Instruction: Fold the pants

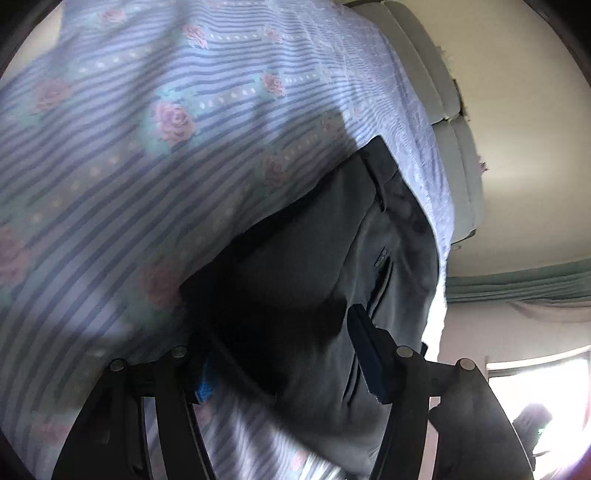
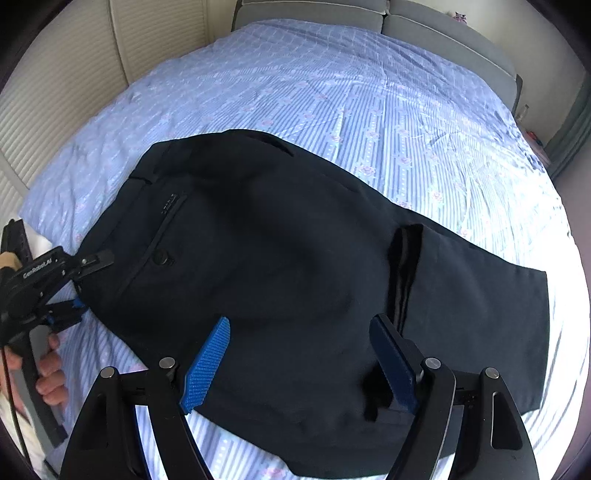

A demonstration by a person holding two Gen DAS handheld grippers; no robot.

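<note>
Left gripper (image 2: 79,286) sits at the pants' (image 2: 277,266) waist edge, grip unclear through blur; right gripper (image 2: 299,363) hovers apart above, legs cut off lower frame.

The left wrist view is taken from low and very close over the bed (image 1: 110,147), tilted, with the dark pants (image 1: 314,258) filling its middle and the headboard (image 1: 424,74) at its right. The right wrist view is taken from higher, angled steeply down toward the headboard (image 2: 314,11), the whole bed being covered. The pants' (image 2: 277,258) waistband and striped sheet are shared.
</note>
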